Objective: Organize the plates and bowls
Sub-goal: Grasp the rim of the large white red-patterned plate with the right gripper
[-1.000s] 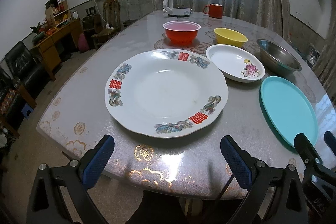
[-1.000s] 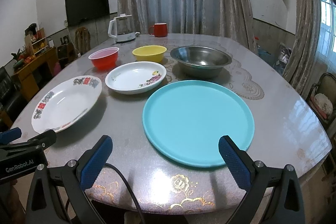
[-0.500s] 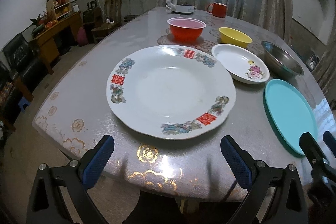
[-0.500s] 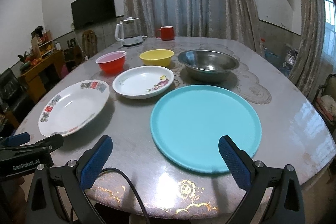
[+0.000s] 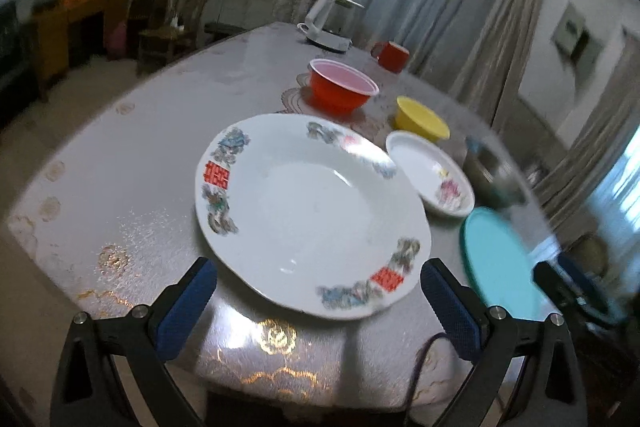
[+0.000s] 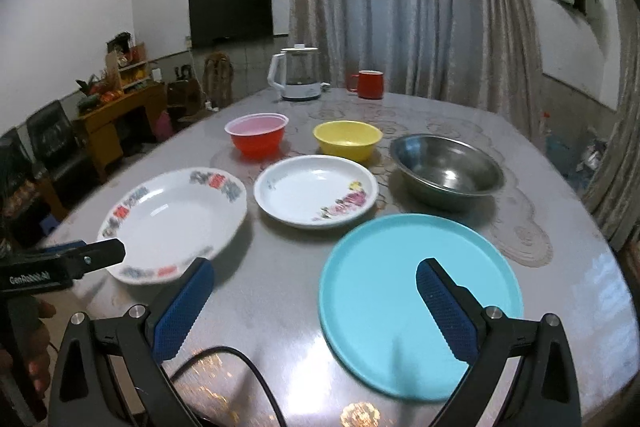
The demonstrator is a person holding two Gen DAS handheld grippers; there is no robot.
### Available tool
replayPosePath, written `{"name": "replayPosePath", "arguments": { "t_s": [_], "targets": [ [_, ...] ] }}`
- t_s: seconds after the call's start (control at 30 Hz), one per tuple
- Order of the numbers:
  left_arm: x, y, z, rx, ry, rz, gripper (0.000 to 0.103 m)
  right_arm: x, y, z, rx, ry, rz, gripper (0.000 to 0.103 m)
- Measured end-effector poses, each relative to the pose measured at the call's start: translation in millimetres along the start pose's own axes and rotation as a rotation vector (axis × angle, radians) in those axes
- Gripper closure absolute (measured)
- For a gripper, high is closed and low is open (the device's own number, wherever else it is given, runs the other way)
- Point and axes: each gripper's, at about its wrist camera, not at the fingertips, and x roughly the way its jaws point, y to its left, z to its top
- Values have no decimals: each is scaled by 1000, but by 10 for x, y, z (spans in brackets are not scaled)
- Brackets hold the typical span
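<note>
left gripper [image 5: 318, 303]: jaws spread wide, holding nothing, poised over the near table edge, with the big patterned plate straight ahead of it.
big patterned plate [image 5: 312, 215]: lies flat on the table [image 5: 132, 163], its near rim between the two blue pads and just beyond them. Risk, as I judge it: the rim is low and glazed, so a pinch taken too shallow could slip off, or push the plate toward the small flowered plate beside it.
red bowl [image 6: 257, 140]: far row, left end, well apart from both grippers.
small flowered plate [image 6: 316, 197]: middle of the table, just right of the patterned plate, a narrow gap between them. A careless slide of either could chip the two rims together.
yellow bowl [image 6: 347, 140]: far row, beside the red bowl, just behind the flowered plate.
steel bowl [image 6: 446, 171]: right end of the row, near the teal plate's far rim but not touching.
teal plate [image 6: 420, 303]: flat at the near edge, directly under and ahead of the right gripper.
right gripper [image 6: 312, 307]: jaws wide apart and empty; its right pad hangs over the teal plate, its left pad over bare table. Risk: the plate sits close to the table edge, so a clumsy nudge might tip it off.
kettle [image 6: 296, 73] and red mug [image 6: 368, 84]: far end, out of the way.
</note>
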Motion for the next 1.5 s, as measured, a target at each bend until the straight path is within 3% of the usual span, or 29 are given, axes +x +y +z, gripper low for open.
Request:
{"name": "replayPosePath", "arguments": {
  "t_s": [0.23,0.37,0.63,0.8,0.9,1.23,1.43,1.5],
  "targets": [
    [100,459,225,-197,25,-78,1,360,80,111,40,106,171,17],
    [166,631,319,-233,19,-81,1,645,195,120,68,191,272,39],
    [283,663,436,-136,-16,-113,0,1167,293,98,174,306,372,52],
    [451,666,462,-99,-5,-230,0,1341,324,61,223,319,397,63],
    [519,684,468,-111,12,-246,0,1411,350,30,239,317,407,66],
    [665,616,505,-50,47,-204,5,1529,418,70,234,268,438,77],
    [727,441,465,98,47,-129,27,1577,441,79,214,255,437,83],
    [737,363,426,171,44,-82,28,1587,407,68,234,256,441,85]
  ]
}}
